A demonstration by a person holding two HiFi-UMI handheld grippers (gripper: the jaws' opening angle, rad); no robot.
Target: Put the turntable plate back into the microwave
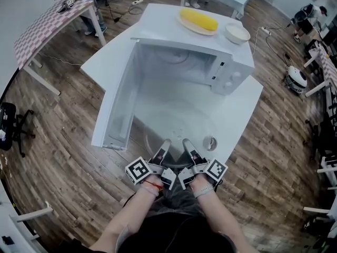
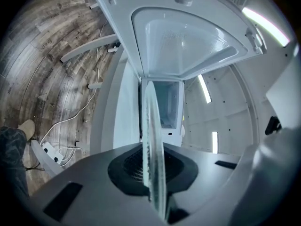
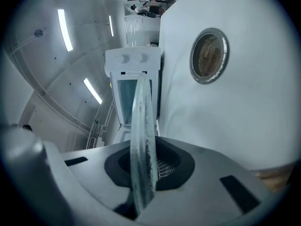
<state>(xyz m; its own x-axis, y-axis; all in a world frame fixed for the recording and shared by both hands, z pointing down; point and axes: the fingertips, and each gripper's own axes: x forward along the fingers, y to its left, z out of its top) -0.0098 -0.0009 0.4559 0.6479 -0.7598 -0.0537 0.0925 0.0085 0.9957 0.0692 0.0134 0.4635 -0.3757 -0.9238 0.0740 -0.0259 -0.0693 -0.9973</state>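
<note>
The turntable plate (image 1: 176,128) is a clear glass disc, faint in the head view, held over the near part of the white table (image 1: 247,104). My left gripper (image 1: 162,152) and right gripper (image 1: 187,148) are both shut on its near rim, side by side. In the left gripper view the plate (image 2: 152,145) runs edge-on between the jaws toward the open microwave (image 2: 167,102). The right gripper view shows the plate's rim (image 3: 141,140) clamped the same way. The microwave (image 1: 210,62) stands beyond the plate, its door (image 1: 118,99) swung wide to the left.
On top of the microwave lie a plate with a yellow corn cob (image 1: 198,20) and a white bowl (image 1: 237,33). A round metal grommet (image 1: 209,142) is set in the table by my right gripper. Other tables and chairs stand around on the wooden floor.
</note>
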